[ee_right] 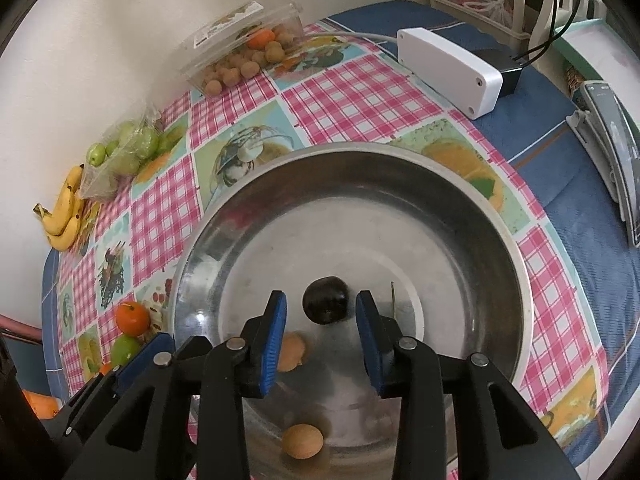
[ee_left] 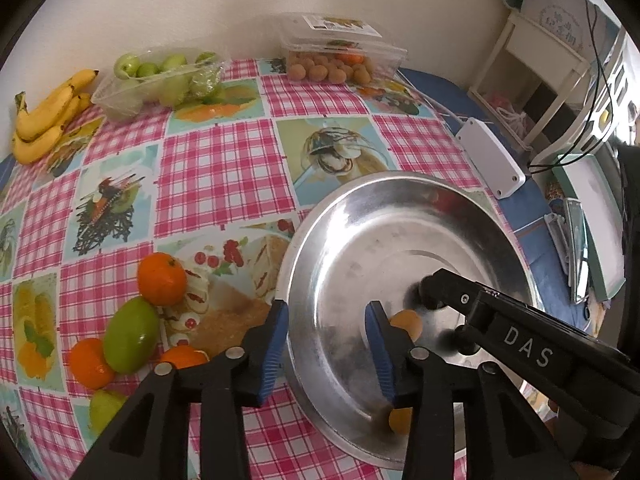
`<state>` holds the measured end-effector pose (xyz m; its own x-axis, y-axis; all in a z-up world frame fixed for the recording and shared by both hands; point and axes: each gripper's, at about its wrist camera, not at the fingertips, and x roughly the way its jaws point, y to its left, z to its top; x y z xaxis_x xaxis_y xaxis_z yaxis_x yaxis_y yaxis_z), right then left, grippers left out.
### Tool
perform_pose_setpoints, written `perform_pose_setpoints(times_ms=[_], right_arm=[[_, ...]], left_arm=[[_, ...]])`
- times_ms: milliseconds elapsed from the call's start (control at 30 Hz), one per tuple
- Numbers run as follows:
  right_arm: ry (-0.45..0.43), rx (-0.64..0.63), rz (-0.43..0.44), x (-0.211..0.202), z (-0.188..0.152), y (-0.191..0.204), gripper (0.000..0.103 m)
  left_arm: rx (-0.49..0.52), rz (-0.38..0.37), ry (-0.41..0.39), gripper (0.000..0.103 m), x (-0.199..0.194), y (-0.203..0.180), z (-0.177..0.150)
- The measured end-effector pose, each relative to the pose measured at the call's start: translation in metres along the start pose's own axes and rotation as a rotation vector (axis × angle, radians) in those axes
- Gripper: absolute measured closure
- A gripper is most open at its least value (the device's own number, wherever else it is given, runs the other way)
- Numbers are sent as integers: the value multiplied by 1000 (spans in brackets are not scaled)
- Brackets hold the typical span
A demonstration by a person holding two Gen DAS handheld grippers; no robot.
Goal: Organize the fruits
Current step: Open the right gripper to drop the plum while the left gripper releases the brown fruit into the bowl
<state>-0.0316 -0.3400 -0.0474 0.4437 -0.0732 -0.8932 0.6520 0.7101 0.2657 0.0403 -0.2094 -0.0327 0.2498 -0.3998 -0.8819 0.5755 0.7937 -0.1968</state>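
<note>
A steel bowl [ee_left: 400,208] [ee_right: 472,216] sits on the checked tablecloth. In it lie a dark round fruit [ee_right: 325,306] and two small tan-orange fruits [ee_right: 302,441] [ee_right: 294,350]. My right gripper [ee_right: 321,312] is open over the bowl, jaws either side of the dark fruit, not touching it; its arm shows in the left wrist view [ee_left: 520,340]. My left gripper [ee_left: 327,328] is open and empty, straddling the bowl's left rim. Oranges [ee_left: 162,279] and a green fruit [ee_left: 132,335] lie left of the bowl.
Bananas [ee_left: 44,120] lie at the far left by the wall. A clear tray of green fruits [ee_left: 160,76] and a clear box of small brown fruits [ee_left: 332,60] stand along the wall. A white box [ee_left: 490,156] lies right of the bowl.
</note>
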Motion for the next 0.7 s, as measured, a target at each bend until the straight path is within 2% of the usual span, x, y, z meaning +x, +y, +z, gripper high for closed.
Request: perform_pose_setpoints(times_ms=[333,533,700], right_arm=[[-2,-12,-15,-6,-2,3,66],[31,-36,-23,-2,-7,10,66],[52,-50,-40,1,-12,15,57]], left_arm=[[-82,28,-8,54,-13,25,2],[-175,103,0,46,-17,57,0],[-246,173,12,41,-21,85,-2]])
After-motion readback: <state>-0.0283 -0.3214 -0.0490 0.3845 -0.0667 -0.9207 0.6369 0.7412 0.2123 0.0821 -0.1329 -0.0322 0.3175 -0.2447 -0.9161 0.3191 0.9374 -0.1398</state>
